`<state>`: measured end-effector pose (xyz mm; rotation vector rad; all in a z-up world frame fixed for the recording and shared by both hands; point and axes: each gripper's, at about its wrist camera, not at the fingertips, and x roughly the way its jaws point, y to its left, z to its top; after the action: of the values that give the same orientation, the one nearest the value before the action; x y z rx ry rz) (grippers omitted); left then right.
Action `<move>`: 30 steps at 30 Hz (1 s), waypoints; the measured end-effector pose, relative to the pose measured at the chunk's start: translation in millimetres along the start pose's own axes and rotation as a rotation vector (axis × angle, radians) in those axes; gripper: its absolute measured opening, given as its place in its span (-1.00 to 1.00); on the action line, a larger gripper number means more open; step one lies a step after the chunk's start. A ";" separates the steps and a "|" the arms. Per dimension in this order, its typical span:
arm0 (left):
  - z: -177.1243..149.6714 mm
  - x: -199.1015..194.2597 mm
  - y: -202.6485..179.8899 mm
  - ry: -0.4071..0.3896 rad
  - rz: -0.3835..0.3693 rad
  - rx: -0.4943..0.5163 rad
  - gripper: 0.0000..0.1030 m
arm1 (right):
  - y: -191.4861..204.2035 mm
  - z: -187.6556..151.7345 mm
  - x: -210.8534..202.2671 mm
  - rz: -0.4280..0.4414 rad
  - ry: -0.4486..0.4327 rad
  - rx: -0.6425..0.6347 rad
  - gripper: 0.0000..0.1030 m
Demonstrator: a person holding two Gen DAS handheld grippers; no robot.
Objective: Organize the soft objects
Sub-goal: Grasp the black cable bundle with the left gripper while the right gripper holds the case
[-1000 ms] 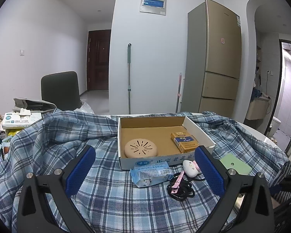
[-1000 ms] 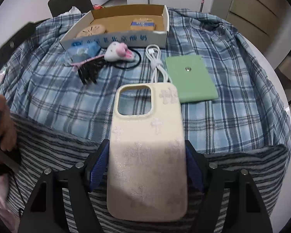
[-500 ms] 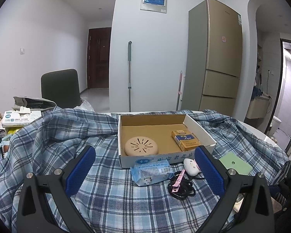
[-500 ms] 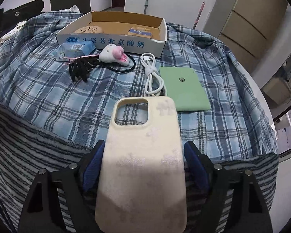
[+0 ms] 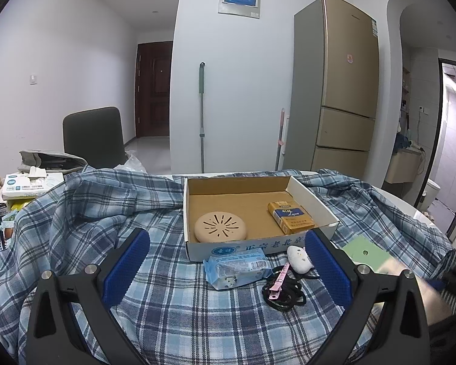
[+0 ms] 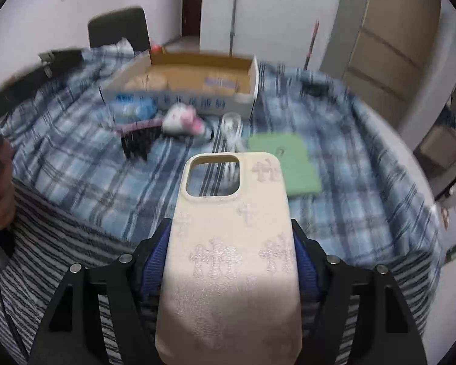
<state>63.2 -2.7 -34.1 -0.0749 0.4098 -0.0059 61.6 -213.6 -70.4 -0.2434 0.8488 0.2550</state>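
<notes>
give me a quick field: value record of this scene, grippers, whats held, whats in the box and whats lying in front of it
left gripper: open, holding nothing, above the plaid cloth
right gripper: shut on the cream phone case, lifted over the table
cardboard box: open top, holds a round beige vented disc and a yellow cigarette pack
in front of box: blue tissue packet, white plush toy, black hair ties with a pink clip
right of those: white cable, green pouch
right view: motion-blurred
</notes>
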 end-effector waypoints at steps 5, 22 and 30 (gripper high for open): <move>-0.4 6.1 3.9 0.044 -0.019 -0.017 1.00 | -19.6 21.4 -25.6 0.013 -0.163 0.019 0.39; -5.7 58.3 -32.1 0.348 -0.228 0.160 0.55 | -55.8 32.2 -9.3 0.114 -0.336 0.125 0.39; -20.1 92.9 -56.1 0.534 -0.316 0.243 0.10 | -55.3 30.8 -3.7 0.135 -0.315 0.128 0.40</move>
<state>140.9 -62.0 -85.3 0.1058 0.9240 -0.3931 98.5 -256.5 -41.9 -0.0243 0.5662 0.3533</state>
